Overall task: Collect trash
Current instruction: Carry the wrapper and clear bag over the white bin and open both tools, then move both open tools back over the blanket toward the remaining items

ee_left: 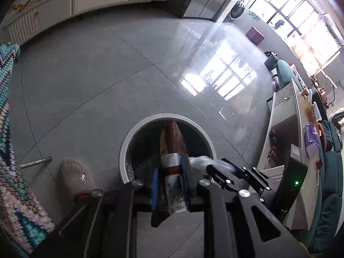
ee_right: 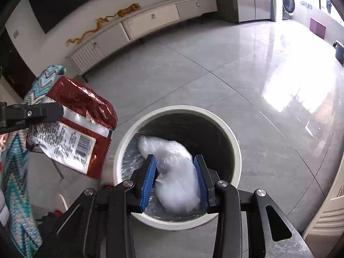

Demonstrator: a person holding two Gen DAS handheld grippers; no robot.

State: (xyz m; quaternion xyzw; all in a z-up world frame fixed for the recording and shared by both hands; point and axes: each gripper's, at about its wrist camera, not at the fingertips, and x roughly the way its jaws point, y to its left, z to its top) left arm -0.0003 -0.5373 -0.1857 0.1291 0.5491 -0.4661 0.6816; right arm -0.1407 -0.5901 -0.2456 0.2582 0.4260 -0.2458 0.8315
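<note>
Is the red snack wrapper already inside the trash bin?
No, the left gripper holds the red wrapper in the air beside the bin.

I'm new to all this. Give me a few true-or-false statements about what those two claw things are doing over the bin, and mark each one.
1. The left gripper is shut on a red snack wrapper. True.
2. The right gripper holds a glass bottle. False: a crumpled clear plastic bag sits between its jaws.
3. The trash bin is square and blue. False: it is round with a white rim.
4. Both grippers are at the bin's opening. True.
5. The bin stands on a carpet. False: it stands on a glossy grey tiled floor.
</note>
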